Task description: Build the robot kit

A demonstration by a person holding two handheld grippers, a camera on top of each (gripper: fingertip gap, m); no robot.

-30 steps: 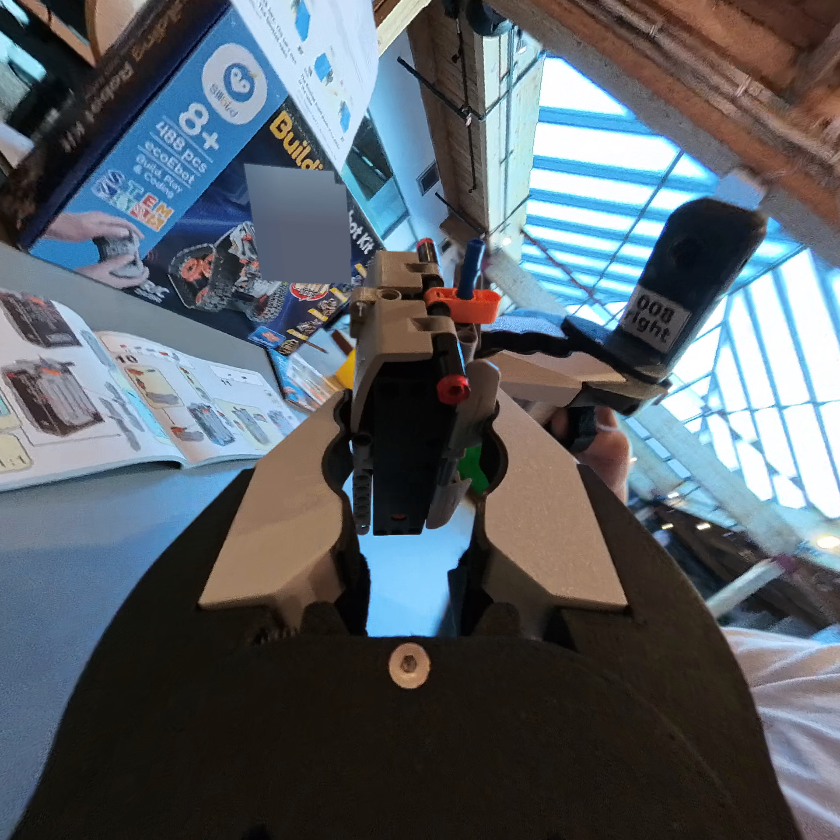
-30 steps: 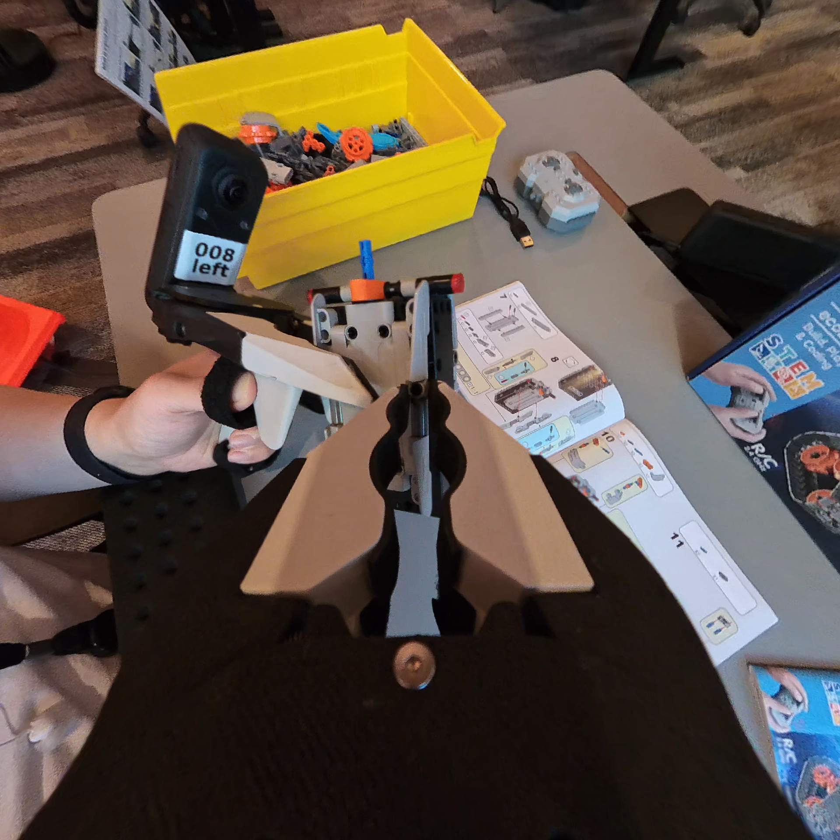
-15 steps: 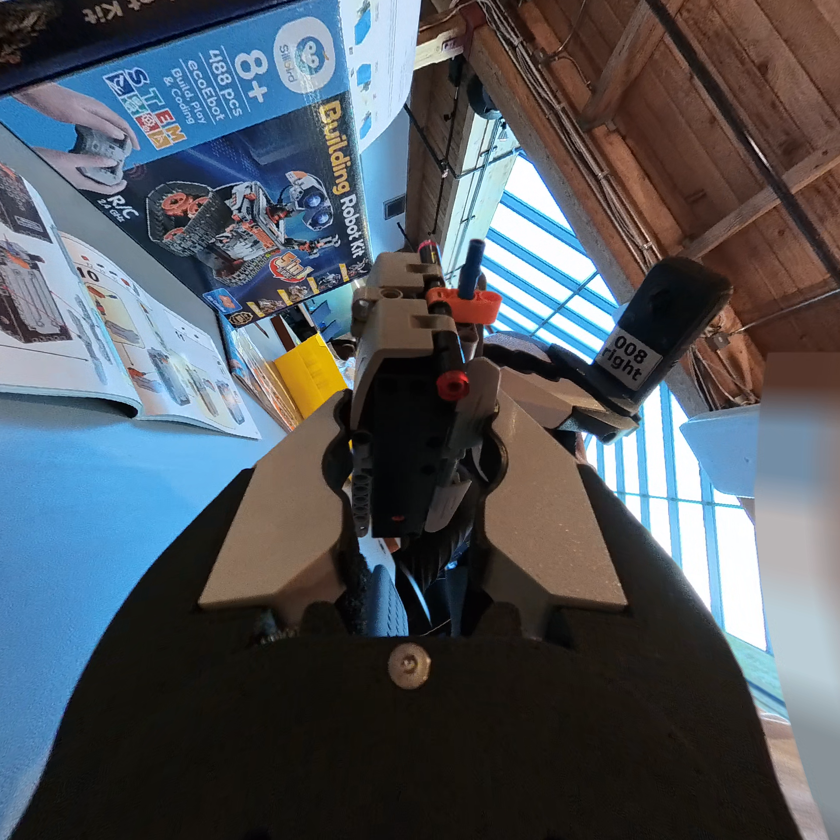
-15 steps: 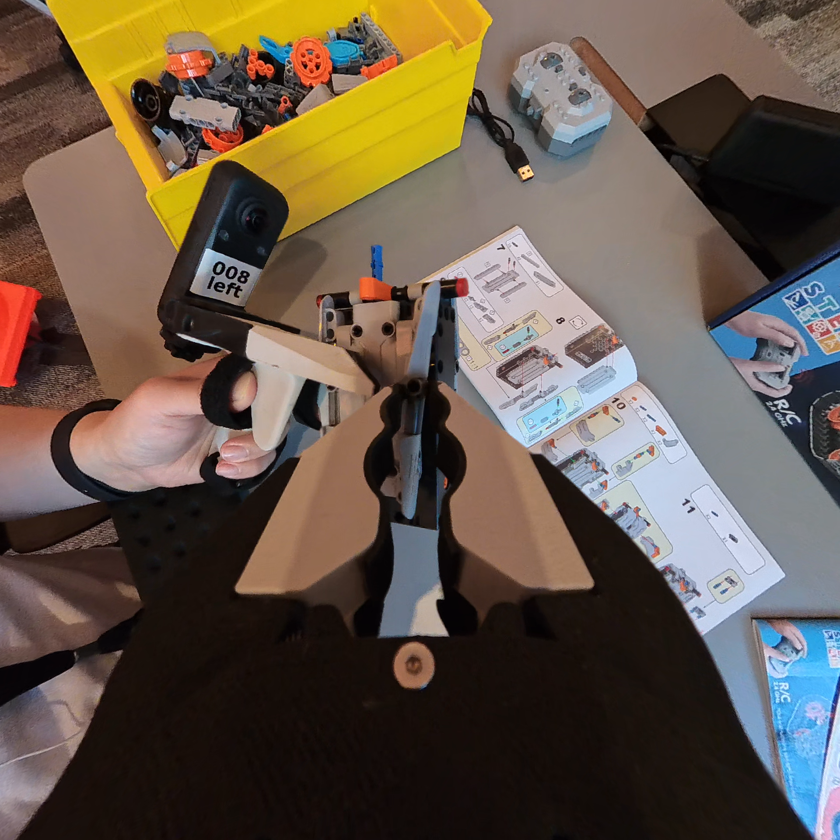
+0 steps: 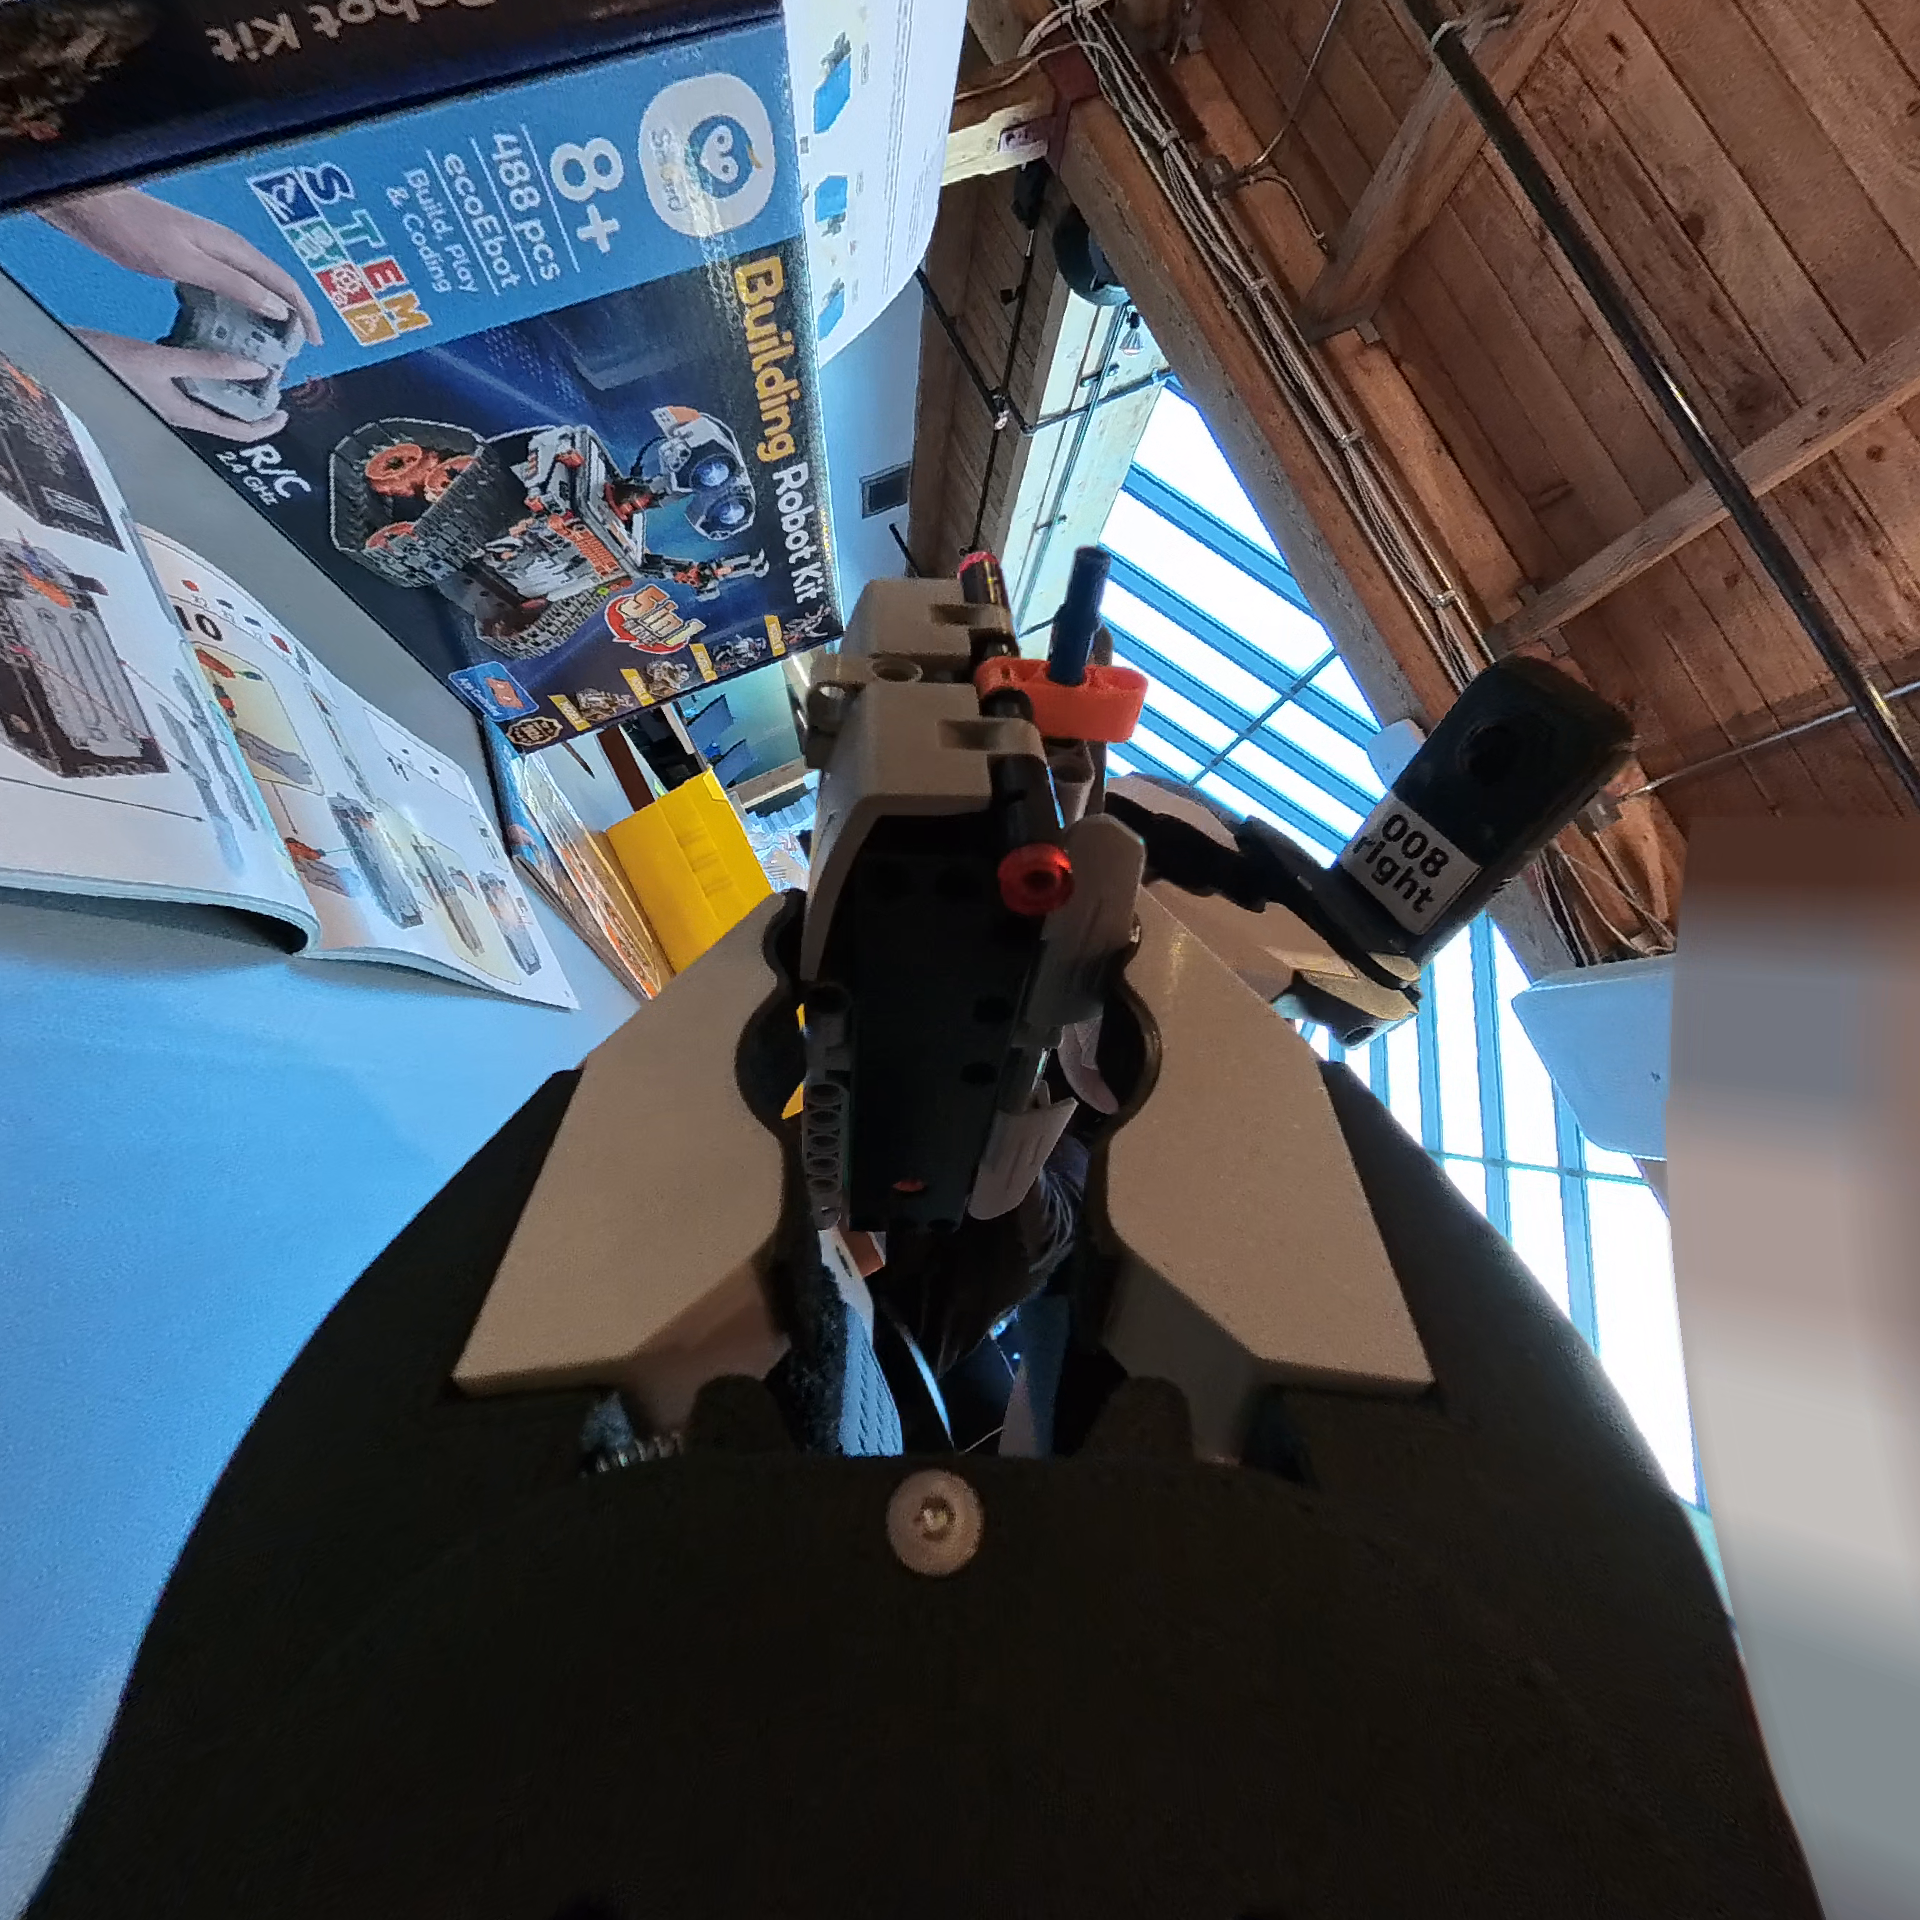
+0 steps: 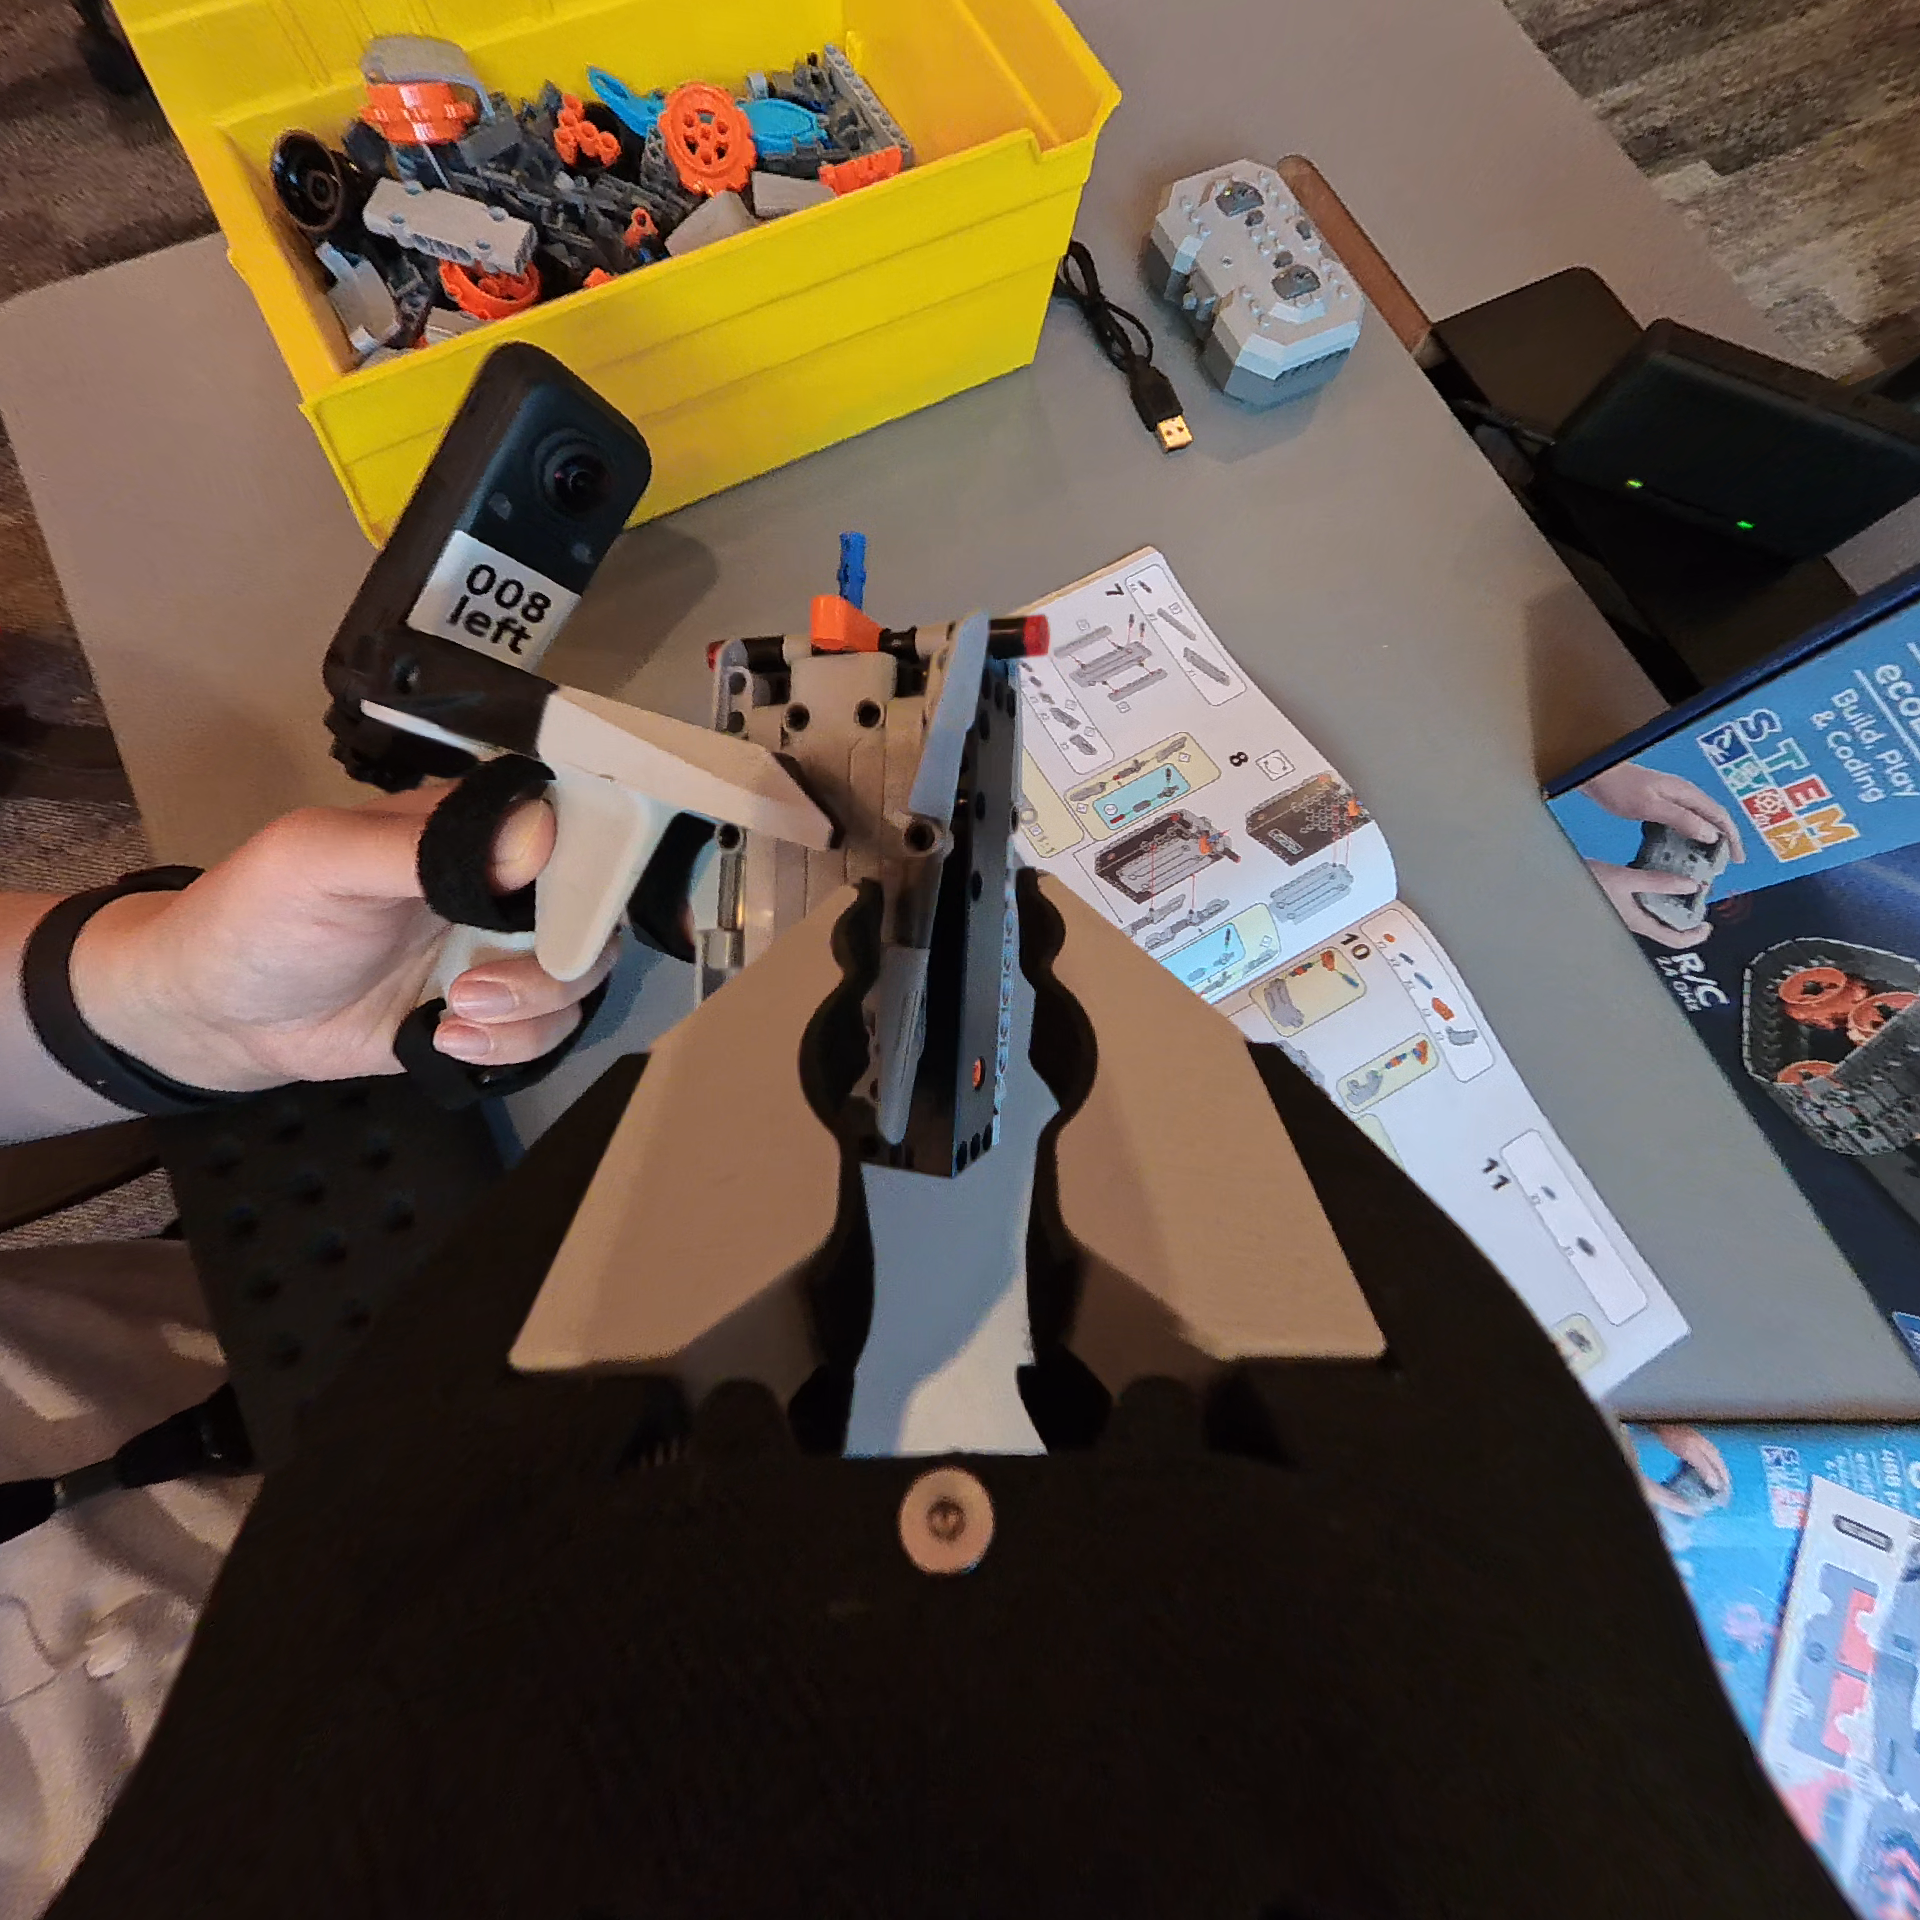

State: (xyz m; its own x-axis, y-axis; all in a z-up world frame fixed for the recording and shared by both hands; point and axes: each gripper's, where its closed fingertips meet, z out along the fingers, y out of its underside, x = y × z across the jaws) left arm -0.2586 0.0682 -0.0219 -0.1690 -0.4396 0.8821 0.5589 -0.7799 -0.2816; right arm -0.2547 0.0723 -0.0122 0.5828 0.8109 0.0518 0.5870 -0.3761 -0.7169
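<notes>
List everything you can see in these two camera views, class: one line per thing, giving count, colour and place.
brick assembly: one, grey and black with orange, red and blue pins, held above the table by both tongs
parts bin: one, yellow, far side of table, full of loose pieces
instruction booklet: one, white, open, right of the assembly
controller: one, grey, right of the bin
USB cable: one, black, between bin and controller
kit box: one, blue, table's right edge
table: one, grey
left tongs: shut on assembly's side
right tongs: shut on assembly's near end
hand: one, grips left tongs
</notes>
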